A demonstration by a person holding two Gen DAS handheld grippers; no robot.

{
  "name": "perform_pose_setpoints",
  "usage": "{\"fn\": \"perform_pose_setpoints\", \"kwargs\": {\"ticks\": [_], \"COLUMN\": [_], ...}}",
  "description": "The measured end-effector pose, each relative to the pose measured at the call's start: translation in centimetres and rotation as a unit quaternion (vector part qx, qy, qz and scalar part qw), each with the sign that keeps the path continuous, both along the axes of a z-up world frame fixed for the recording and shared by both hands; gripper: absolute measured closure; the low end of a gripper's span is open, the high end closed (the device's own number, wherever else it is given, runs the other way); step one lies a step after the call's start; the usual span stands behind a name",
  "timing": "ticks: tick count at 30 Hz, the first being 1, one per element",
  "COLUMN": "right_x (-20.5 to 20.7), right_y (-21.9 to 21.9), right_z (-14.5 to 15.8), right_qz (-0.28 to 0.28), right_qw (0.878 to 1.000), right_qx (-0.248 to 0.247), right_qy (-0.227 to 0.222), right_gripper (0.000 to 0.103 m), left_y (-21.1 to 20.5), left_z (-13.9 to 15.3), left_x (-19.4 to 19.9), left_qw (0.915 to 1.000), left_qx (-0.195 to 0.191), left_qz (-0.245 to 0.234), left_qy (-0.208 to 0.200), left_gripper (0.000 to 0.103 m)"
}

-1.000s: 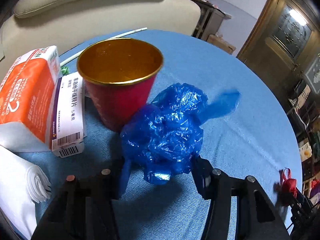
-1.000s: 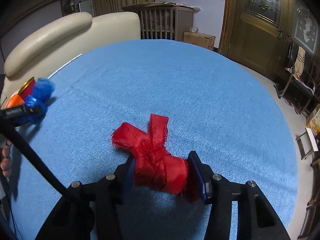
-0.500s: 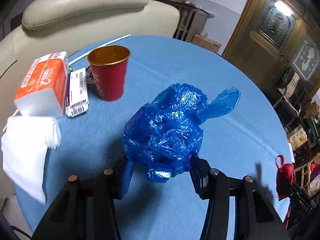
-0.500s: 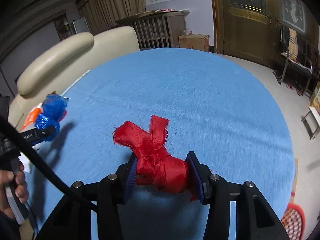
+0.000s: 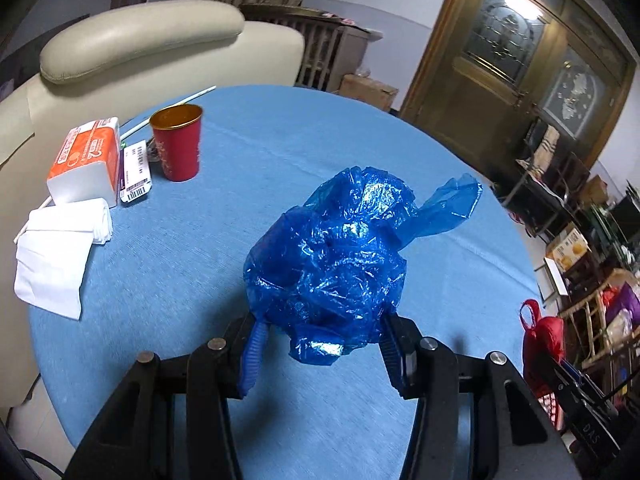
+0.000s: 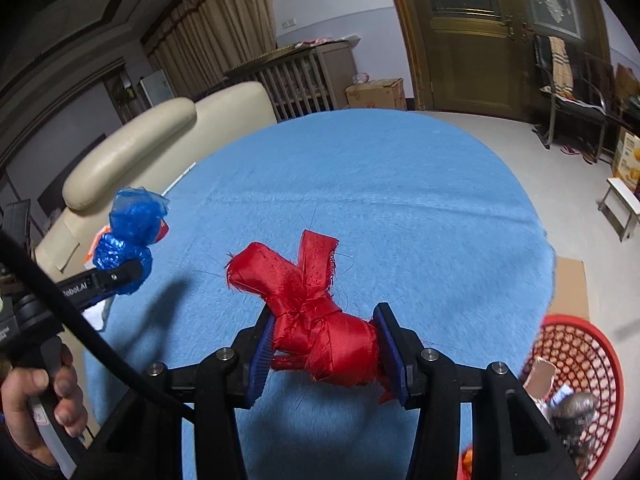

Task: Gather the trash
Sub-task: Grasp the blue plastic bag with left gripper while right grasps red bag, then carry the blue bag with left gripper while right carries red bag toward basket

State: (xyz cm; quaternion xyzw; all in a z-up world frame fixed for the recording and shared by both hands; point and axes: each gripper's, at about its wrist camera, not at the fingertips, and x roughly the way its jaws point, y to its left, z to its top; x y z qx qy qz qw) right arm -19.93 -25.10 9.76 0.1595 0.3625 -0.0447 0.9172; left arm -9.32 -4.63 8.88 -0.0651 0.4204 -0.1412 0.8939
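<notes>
Left gripper (image 5: pixel 320 350) pinches crumpled blue plastic bag (image 5: pixel 332 260), right gripper (image 6: pixel 326 354) clamps frayed red ribbon wad (image 6: pixel 316 320) — I fear slippery film slipping loose before red mesh basket (image 6: pixel 580 344) off table edge (image 6: pixel 536 216).

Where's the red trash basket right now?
In the right wrist view, the red basket sits on the floor at lower right, beside the blue table edge.

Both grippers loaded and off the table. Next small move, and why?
Probably carry the right gripper toward the red mesh basket at lower right and release there. Its jaws are shut on the crumpled red ribbon wad, lifted above the blue tablecloth; the basket already holds scraps. The left gripper, shut on the crumpled blue plastic bag, likely follows.
</notes>
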Motion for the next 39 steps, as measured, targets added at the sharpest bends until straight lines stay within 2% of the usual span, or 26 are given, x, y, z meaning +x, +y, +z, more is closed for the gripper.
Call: {"fn": "perform_pose_setpoints", "kwargs": {"ticks": [9, 18, 39], "right_x": [-3.9, -6.9, -10.4], "right_y": [-0.8, -1.9, -5.0], "right_z": [0.6, 1.3, -0.2], "right_qz": [-0.025, -0.039, -0.085], "right_qw": [0.999, 0.997, 0.992], "right_qx": [0.033, 0.053, 0.085], "right_qy": [-0.026, -0.05, -0.049], "right_gripper": [0.052, 0.052, 0.052], "left_y": [-1.5, -3.0, -8.0], "left_z": [1.1, 2.1, 1.5], "left_x": [-4.4, -7.1, -9.5], "left_qw": [0.9995, 0.998, 0.9905], "left_qx": [0.013, 0.031, 0.067], "left_qz": [-0.023, -0.044, -0.114], "left_qy": [-0.016, -0.034, -0.035], "left_gripper": [0.05, 0.05, 0.05]}}
